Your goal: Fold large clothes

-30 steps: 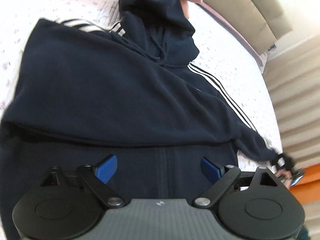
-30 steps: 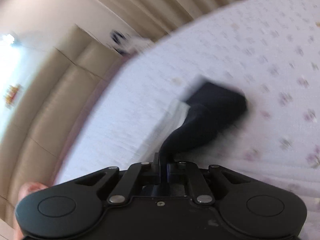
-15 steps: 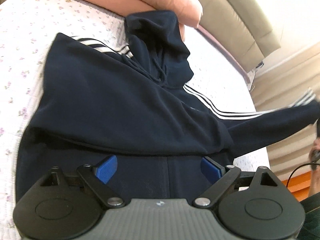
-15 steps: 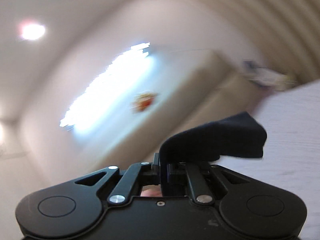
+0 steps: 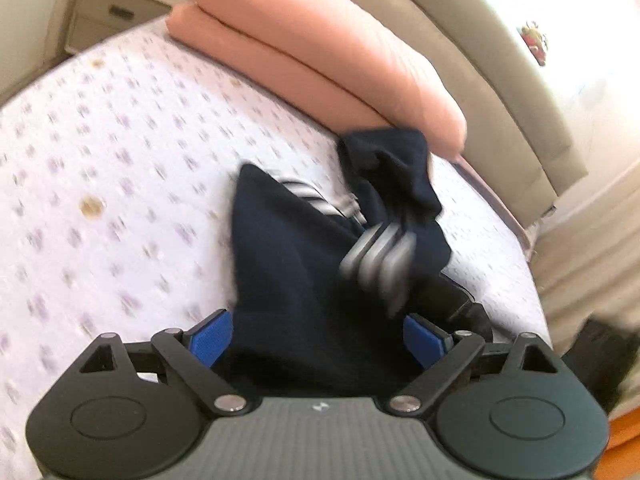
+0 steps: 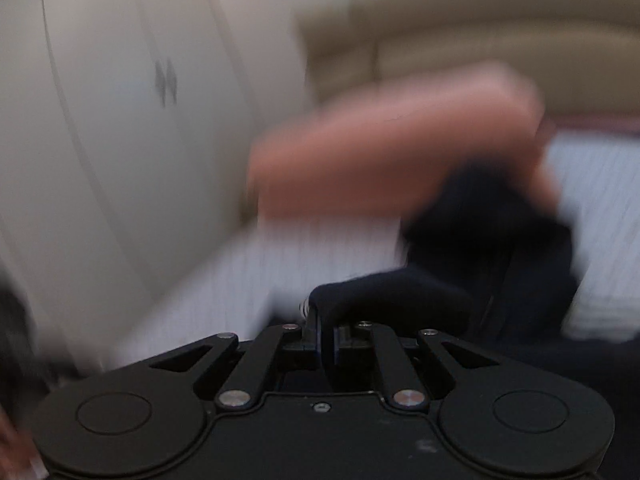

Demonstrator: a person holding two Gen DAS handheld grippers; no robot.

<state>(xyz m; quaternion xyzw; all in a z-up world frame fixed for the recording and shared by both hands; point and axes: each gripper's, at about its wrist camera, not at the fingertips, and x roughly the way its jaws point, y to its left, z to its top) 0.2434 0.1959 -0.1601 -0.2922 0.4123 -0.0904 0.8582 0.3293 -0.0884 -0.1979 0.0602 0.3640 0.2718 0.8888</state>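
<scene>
— What is under your tools?

— A bed [image 5: 120, 128] with a white sheet that has tiny purple flowers on it. You can see a small brown spot [image 5: 91, 207] on the sheet toward the left edge. Two pink pillows [image 5: 320, 44] lie stacked at the head edge of the bed, up against a soft beige headboard [image 5: 472, 56]. A little night table [image 5: 112, 12] stands past the far left corner. Pale curtains [image 5: 592, 248] hang beyond the right edge.

— Where is the dark blue hoodie [image 5: 304, 264]?

— It lies on the middle of the bed, running from your left gripper [image 5: 318, 334] up to the pillows. Its hood [image 5: 388, 168] touches the lower pillow. White stripes [image 5: 376, 256] show on a sleeve, but they are blurry.

— How is your left gripper?

— Its blue pads [image 5: 210, 334] stand wide apart. The hoodie cloth sits between them, but they do not squeeze it.

— And your right gripper [image 6: 326, 340]?

— Its fingers are pressed together on a dark blue fold of the hoodie [image 6: 384, 300]. That view is very blurry. You can still make out the pink pillows [image 6: 392, 160], the white sheet [image 6: 280, 264], the headboard [image 6: 480, 40] and a white wall [image 6: 120, 120] on the left.
</scene>
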